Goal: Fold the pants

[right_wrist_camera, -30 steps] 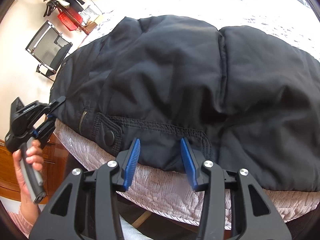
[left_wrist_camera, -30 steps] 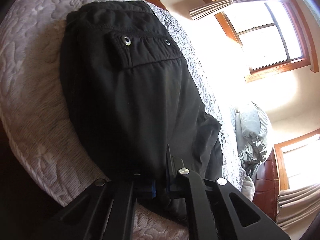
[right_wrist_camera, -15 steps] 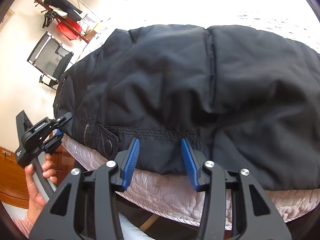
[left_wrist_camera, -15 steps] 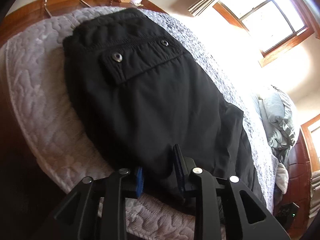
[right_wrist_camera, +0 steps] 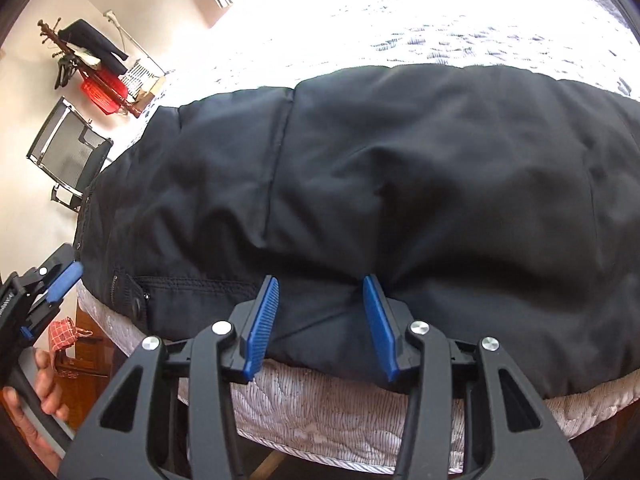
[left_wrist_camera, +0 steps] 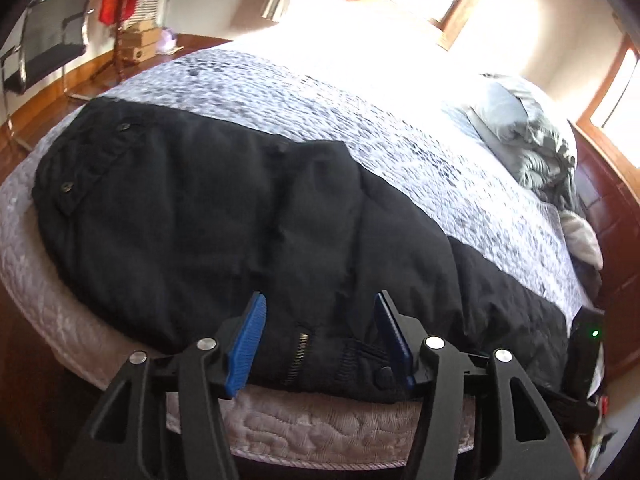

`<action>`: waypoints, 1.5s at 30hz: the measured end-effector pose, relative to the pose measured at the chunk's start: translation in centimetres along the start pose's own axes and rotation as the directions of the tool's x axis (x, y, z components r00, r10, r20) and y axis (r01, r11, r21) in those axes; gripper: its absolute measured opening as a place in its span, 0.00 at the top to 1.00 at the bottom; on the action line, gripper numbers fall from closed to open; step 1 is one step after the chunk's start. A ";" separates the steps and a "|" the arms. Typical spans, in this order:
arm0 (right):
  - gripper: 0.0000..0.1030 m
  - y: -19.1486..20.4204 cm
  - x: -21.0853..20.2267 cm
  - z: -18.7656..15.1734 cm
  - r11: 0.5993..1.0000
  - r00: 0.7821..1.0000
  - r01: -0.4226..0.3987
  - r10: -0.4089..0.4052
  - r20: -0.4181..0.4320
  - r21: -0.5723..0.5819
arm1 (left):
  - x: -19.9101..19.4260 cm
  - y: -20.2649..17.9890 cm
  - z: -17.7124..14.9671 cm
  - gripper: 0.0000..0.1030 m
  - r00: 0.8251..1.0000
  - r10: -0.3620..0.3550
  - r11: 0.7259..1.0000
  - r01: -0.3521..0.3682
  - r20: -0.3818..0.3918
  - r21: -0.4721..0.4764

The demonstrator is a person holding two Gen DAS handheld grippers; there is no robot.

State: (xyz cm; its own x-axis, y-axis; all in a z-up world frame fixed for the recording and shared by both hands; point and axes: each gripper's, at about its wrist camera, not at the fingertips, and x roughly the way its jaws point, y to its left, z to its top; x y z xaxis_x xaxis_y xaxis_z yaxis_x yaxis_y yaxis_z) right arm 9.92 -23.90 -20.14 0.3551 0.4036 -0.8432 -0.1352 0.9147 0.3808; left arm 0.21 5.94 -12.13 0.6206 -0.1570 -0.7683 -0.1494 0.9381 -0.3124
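The black padded fabric pants [left_wrist_camera: 224,220] lie flattened along the near edge of the quilted white bed [left_wrist_camera: 360,120], ready for folding. The left gripper [left_wrist_camera: 320,340] is opening, nothing clamped; the right gripper [right_wrist_camera: 320,324] hovers apart over the hem, empty

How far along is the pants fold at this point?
Done, by the look of it: the black pants lie doubled lengthwise along the near edge of the bed, pocket flap on top. In hand: nothing. The left gripper hangs over the zipper with jaws opening and pads clear of cloth; the right gripper hangs open at the hem edge. Left: the crosswise folds, judging from the long strip.
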 end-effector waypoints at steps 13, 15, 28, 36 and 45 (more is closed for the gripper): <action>0.51 -4.1 -3.4 -0.4 0.999 0.997 -0.030 0.029 0.074 0.013 | 3.9 -6.2 -2.2 0.24 0.990 0.129 0.957 -0.109 -0.058 0.270; 0.49 -5.8 -4.9 -0.5 0.998 0.994 -0.012 0.006 0.105 0.057 | 3.5 -8.2 -2.2 0.24 0.994 0.095 0.953 -0.074 -0.058 0.294; 0.54 -15.3 -7.3 -3.1 0.983 0.991 0.052 -0.073 0.114 0.176 | 9.3 -19.4 -8.3 0.19 0.980 0.147 0.838 -0.053 -0.131 0.544; 0.45 -18.6 -12.7 -4.9 0.953 0.975 0.004 -0.071 0.211 0.303 | 7.4 -19.9 -7.9 0.12 0.989 0.097 0.875 -0.033 -0.108 0.483; 0.43 -29.4 -17.4 -11.0 0.796 0.946 -0.108 -0.103 0.309 0.596 | 7.8 -23.2 -9.9 0.10 0.990 0.072 0.821 0.012 -0.125 0.570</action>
State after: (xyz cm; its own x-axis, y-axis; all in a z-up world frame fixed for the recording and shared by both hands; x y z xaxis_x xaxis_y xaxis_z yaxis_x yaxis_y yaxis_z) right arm -2.44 -57.57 -20.80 0.6353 0.2806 -0.7194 0.4053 0.6718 0.6200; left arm 0.88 -20.14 -16.37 0.5073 -0.1266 -0.8524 0.3241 0.9446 0.0526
